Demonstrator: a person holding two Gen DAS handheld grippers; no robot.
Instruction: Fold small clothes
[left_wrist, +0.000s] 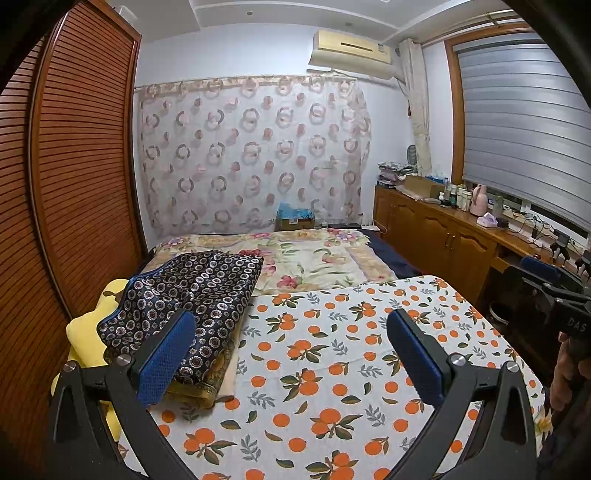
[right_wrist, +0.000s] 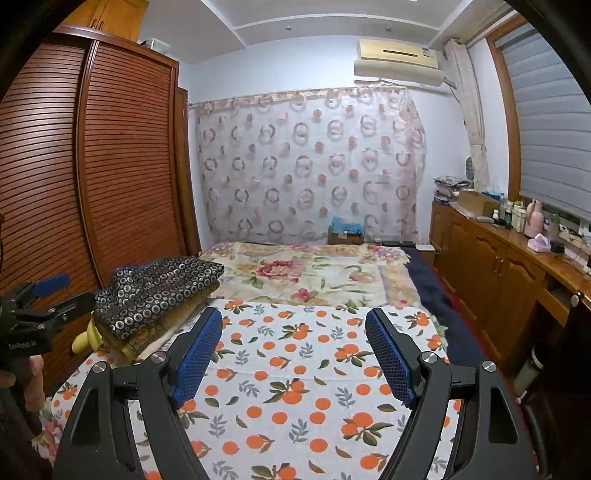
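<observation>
A bedroom, seen from two hand-held tongs hovering above a table covered with an orange-print cloth (left_wrist: 332, 350). The left gripper (left_wrist: 291, 354) has its blue pads spread wide with nothing between them; the right gripper (right_wrist: 293, 354) is spread and bare too.

The clothes to fold appear to be the dark circle-print garment (left_wrist: 192, 295), lying on top of a small stack at the table's left edge, over a tan cloth (left_wrist: 218, 384) and beside something yellow (left_wrist: 85, 332).

Likely risks: the stack overhangs the left edge, so a tug on the top garment could drag the whole pile off. Its smooth-looking fabric may slip from the pads.

Hard to tell: what the yellow thing is and how many layers the stack holds. The near table edge is hidden by the gripper frames.
</observation>
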